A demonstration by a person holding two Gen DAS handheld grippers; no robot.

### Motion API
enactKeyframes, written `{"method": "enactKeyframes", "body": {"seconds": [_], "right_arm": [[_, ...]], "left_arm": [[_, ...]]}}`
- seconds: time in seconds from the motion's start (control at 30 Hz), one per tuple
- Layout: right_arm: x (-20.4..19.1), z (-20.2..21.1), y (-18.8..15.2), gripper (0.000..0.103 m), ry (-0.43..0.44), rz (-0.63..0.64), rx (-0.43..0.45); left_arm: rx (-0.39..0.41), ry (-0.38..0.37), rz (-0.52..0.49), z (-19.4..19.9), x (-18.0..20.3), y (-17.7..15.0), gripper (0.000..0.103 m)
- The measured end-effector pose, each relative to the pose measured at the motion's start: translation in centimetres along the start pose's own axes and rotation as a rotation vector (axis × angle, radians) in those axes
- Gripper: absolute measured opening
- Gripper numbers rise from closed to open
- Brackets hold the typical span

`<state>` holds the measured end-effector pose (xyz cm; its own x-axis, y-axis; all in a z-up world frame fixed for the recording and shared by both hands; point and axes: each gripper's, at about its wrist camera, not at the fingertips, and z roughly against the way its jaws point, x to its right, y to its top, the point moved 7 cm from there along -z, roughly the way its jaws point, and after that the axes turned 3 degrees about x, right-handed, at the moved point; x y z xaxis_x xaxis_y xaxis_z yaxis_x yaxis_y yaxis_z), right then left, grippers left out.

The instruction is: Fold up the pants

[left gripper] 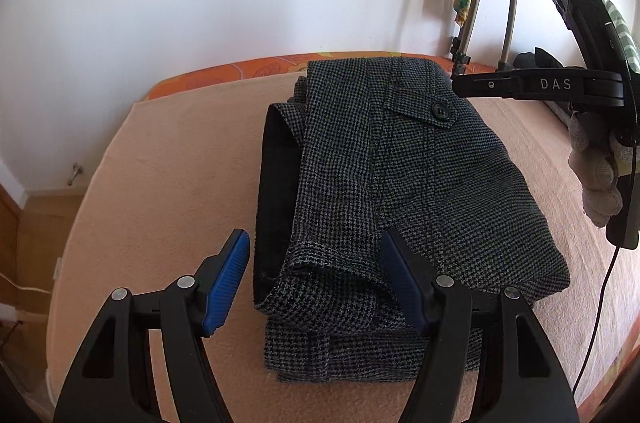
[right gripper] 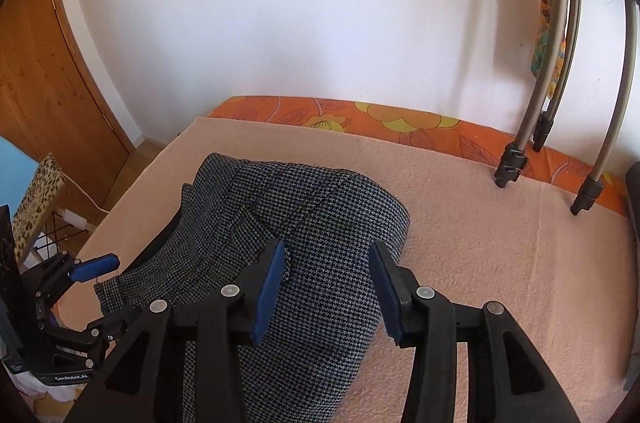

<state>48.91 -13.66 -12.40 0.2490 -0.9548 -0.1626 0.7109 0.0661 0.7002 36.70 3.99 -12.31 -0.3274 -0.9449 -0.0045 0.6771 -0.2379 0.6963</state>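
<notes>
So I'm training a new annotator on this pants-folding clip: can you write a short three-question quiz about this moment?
1. True or false: the pants lie folded into a compact bundle on the peach blanket.
2. Is the left gripper gripping fabric? A) yes B) no, jaws open
3. What fastens the pocket flap on top of the bundle?

Key: 1 true. 2 B; the right gripper is open too. 3 a black button.

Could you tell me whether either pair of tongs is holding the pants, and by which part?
Nothing is held: the left tongs and right tongs both stand open above the folded pants.
</notes>
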Motion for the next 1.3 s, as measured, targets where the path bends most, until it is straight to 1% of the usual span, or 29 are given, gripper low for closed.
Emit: {"method": "enactKeyframes", "body": {"seconds": [0.07,0.13,0.23,0.3,0.37,0.4,0.43,0.5,0.57,0.6,0.63,0.67,0.7,0.8,0.87,1.03,1.1,1.17,1.2,1.3], "right_arm": [[0.3,-1.3,0.3,0.047,-0.007,-0.007,-0.015],[1.0,-2.7,0.4,0.047,-0.026,-0.020,-0.040],[1.6,-4.2,0.2,0.048,-0.011,-0.048,-0.077],[1.9,-4.1,0.2,0.054,-0.003,-0.053,-0.068],[2.6,-3.7,0.2,0.068,0.017,-0.079,-0.057],[3.1,-3.4,0.0,0.072,0.024,-0.101,-0.053],[3.6,-3.2,-0.2,0.077,0.040,-0.131,-0.053],[4.4,-3.1,-0.9,0.077,0.091,-0.189,-0.064],[5.2,-3.2,-1.6,0.077,0.129,-0.231,-0.074],[5.4,-3.2,-1.9,0.077,0.147,-0.249,-0.076],[5.6,-3.2,-2.1,0.077,0.168,-0.266,-0.075],[5.7,-3.2,-2.2,0.077,0.186,-0.278,-0.073],[5.8,-3.2,-2.2,0.077,0.200,-0.286,-0.072],[5.7,-3.2,-2.2,0.078,0.229,-0.298,-0.080],[5.4,-3.5,-2.1,0.078,0.233,-0.292,-0.083],[5.3,-4.5,-2.3,0.078,0.258,-0.299,-0.100],[5.2,-4.6,-2.3,0.078,0.263,-0.291,-0.088],[5.0,-4.7,-2.2,0.079,0.266,-0.284,-0.081],[4.9,-4.7,-2.2,0.079,0.269,-0.284,-0.079],[4.6,-4.7,-2.3,0.077,0.286,-0.271,-0.072]], "left_arm": [[-0.021,-0.003,-0.002,-0.7,-0.1,-0.8,0.068],[-0.034,-0.011,0.017,-1.2,-0.5,-1.4,0.070],[-0.036,-0.044,0.060,-1.0,-1.1,-1.2,0.070],[-0.016,-0.065,0.067,-0.3,-1.3,-0.6,0.070],[0.003,-0.058,0.073,0.2,-2.0,0.4,0.072],[0.003,-0.073,0.088,0.3,-2.4,1.0,0.072],[0.005,-0.086,0.118,0.4,-3.0,1.7,0.072],[0.015,-0.117,0.191,0.1,-3.9,3.5,0.073],[0.007,-0.172,0.243,-0.6,-4.4,5.1,0.073],[-0.010,-0.214,0.265,-1.3,-4.4,5.7,0.079],[-0.031,-0.253,0.287,-2.1,-4.3,6.3,0.082],[-0.054,-0.283,0.309,-3.0,-4.3,6.6,0.082],[-0.073,-0.304,0.332,-3.9,-4.3,6.8,0.082],[-0.086,-0.331,0.387,-5.7,-4.2,7.5,0.082],[-0.100,-0.334,0.393,-6.7,-4.2,7.6,0.082],[-0.165,-0.346,0.371,-9.6,-3.4,7.4,0.082],[-0.180,-0.340,0.364,-10.5,-3.3,7.3,0.082],[-0.196,-0.355,0.362,-11.3,-3.0,7.2,0.082],[-0.174,-0.360,0.356,-11.3,-3.0,7.4,0.083],[-0.153,-0.384,0.344,-11.6,-2.8,7.6,0.085]]}}
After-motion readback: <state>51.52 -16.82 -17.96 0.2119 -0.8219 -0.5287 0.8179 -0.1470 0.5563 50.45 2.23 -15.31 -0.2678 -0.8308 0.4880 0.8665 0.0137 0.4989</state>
